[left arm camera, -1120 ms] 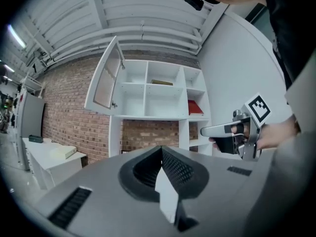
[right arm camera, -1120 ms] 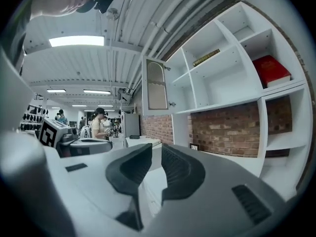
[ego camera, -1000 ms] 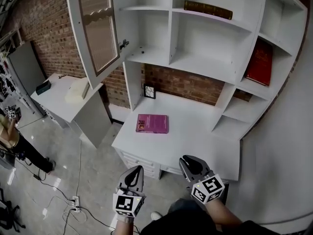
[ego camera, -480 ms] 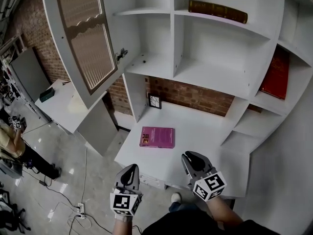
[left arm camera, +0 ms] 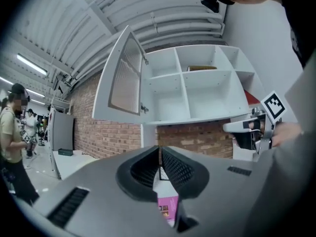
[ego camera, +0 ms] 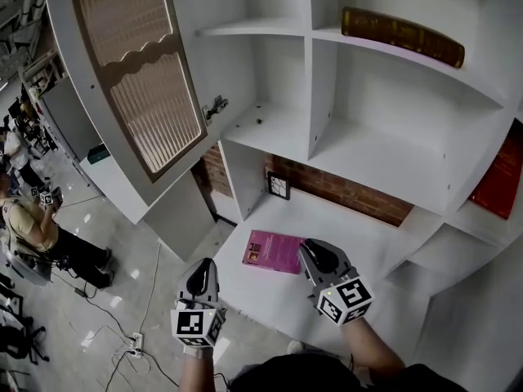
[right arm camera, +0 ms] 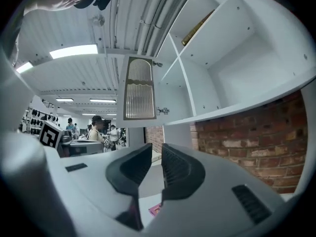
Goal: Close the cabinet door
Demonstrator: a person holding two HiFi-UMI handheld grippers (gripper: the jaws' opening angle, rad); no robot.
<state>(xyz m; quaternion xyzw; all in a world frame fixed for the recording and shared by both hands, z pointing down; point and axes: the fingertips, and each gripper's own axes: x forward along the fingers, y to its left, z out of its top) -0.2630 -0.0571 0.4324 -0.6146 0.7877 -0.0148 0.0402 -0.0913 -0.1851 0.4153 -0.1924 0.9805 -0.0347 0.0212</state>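
The white cabinet door (ego camera: 135,80) with its ribbed brown panel stands swung open at the upper left, hinged to the white shelf unit (ego camera: 270,129). It also shows in the left gripper view (left arm camera: 126,78) and the right gripper view (right arm camera: 139,89). My left gripper (ego camera: 203,269) hangs below the door, off the desk's left front corner, shut and empty (left arm camera: 160,149). My right gripper (ego camera: 315,253) is over the desk beside a pink book (ego camera: 274,251). Its jaws stand a narrow gap apart with nothing between them (right arm camera: 157,147). Neither gripper touches the door.
A white desk (ego camera: 270,296) sits under the shelves, with a small framed picture (ego camera: 279,186) at its back. A brown book (ego camera: 404,35) lies on an upper shelf and a red book (ego camera: 500,174) stands at the right. People (ego camera: 33,227), a side table (ego camera: 122,190) and floor cables (ego camera: 122,333) are at the left.
Both grippers have moved forward toward the cabinet. The right one has come over the desk beside the pink book. The door is still open and looms larger.
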